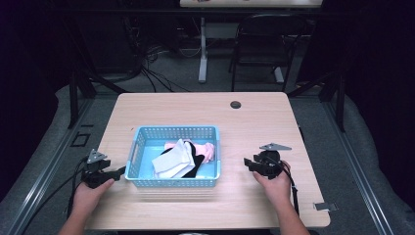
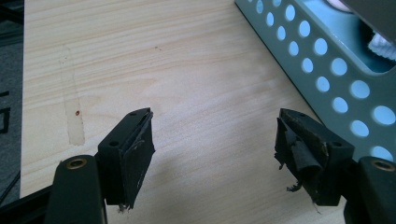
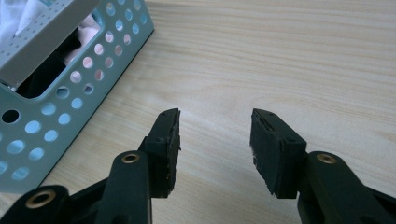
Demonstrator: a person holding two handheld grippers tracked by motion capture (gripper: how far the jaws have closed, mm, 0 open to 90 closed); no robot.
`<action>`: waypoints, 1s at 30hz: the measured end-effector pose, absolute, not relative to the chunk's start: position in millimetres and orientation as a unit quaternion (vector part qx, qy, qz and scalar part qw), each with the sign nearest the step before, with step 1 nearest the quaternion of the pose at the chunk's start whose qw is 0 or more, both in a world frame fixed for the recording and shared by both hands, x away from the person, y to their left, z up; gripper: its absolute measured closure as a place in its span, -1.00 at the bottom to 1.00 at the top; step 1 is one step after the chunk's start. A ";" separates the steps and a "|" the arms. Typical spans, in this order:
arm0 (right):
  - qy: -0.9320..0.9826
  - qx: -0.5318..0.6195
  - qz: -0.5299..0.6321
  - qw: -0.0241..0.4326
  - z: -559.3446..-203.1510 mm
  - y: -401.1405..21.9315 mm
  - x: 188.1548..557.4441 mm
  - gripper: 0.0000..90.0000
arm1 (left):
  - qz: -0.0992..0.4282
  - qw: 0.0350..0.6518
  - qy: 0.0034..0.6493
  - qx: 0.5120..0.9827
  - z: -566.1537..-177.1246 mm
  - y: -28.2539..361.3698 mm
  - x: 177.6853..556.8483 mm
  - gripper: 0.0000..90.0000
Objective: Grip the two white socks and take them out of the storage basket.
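While both grippers flank the blue basket (image 1: 172, 180) mid-worktop (image 1: 254, 117), a good start is reaching over its rim for the folded white cloth (image 1: 172, 160) inside. Left gripper (image 1: 113, 173) sits just left of the basket, right gripper (image 1: 248, 163) apart on its right; both jaws gape wide, empty, held low.

There is one table (image 1: 254, 122) and on it stands one blue basket (image 1: 174, 182). In the basket lie pieces of cloth: one white (image 1: 172, 161), one pink (image 1: 206, 150) and one black (image 1: 197, 163); if more are under them, I cannot tell. Two hands hold two grippers, the left (image 1: 119, 172) and the right (image 1: 247, 163), each with two jaws standing apart. Behind the table stands one chair (image 1: 264, 44).
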State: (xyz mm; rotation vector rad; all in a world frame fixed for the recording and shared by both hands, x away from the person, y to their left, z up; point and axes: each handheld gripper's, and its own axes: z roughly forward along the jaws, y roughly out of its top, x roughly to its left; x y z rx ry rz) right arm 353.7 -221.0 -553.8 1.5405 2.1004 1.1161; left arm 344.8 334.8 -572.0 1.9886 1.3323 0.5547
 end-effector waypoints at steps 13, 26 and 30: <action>0.740 0.529 0.385 0.156 -551.9 -217.4 351.9 0.17 | 0.212 0.339 0.512 0.761 -571.9 334.0 345.2 -0.38; 0.738 0.529 0.388 0.158 -544.4 -215.2 352.9 0.19 | 0.213 0.335 0.512 0.761 -572.2 334.7 345.1 -0.38; 0.739 0.526 0.390 0.157 -539.9 -214.0 352.4 0.19 | 0.214 0.335 0.512 0.761 -572.1 334.6 344.9 -0.38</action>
